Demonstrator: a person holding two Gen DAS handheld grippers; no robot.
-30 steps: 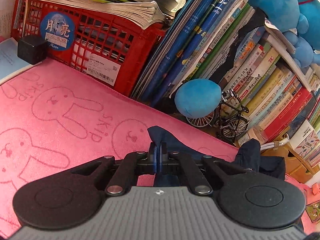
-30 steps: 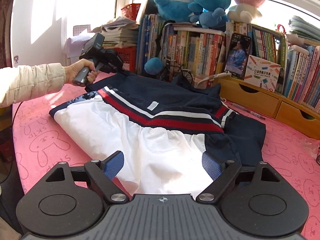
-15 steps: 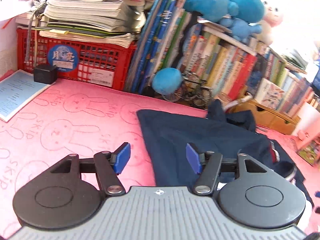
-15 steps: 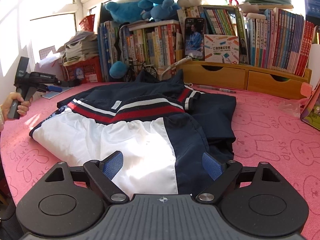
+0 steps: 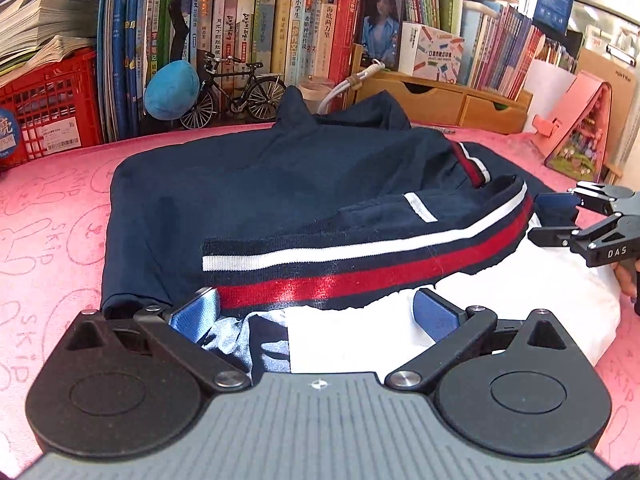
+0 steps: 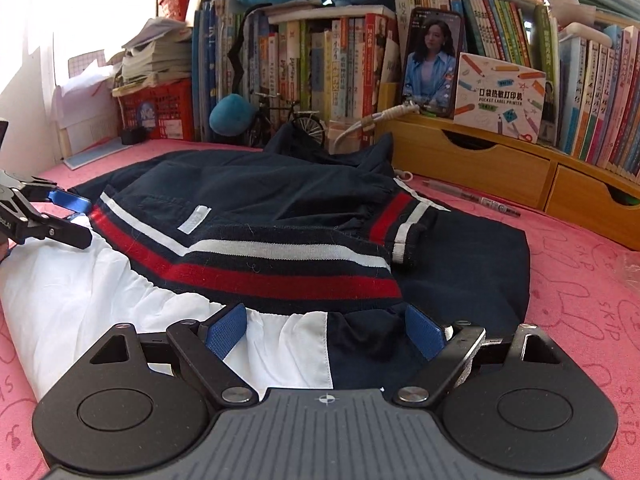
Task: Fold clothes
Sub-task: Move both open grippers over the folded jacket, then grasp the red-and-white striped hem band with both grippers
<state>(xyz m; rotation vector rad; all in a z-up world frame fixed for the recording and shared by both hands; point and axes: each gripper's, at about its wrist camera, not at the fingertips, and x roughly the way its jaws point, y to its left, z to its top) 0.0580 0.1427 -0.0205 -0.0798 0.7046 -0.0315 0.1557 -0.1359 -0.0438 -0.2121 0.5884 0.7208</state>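
Navy, white and red-striped jacket (image 5: 304, 208) lies spread on the pink bunny-print cloth (image 5: 52, 216), directly ahead of both grippers. Left gripper (image 5: 316, 312): jaws opening, now wide, hanging over the near hem with the pads clear of the fabric. Right gripper (image 6: 326, 328): jaws wide, gripping nothing, above the white-navy panel.

left claw (image 5: 316, 312) jaws opening, right claw (image 6: 326, 330) spread wide

Both wrist cameras sit low and close over the folded navy, white and red-striped jacket (image 5: 320, 208) (image 6: 280, 240), angled downward toward the packed bookshelf (image 5: 280, 20) (image 6: 320, 60) along the top of the frame. Each view catches the opposite gripper at a side edge.
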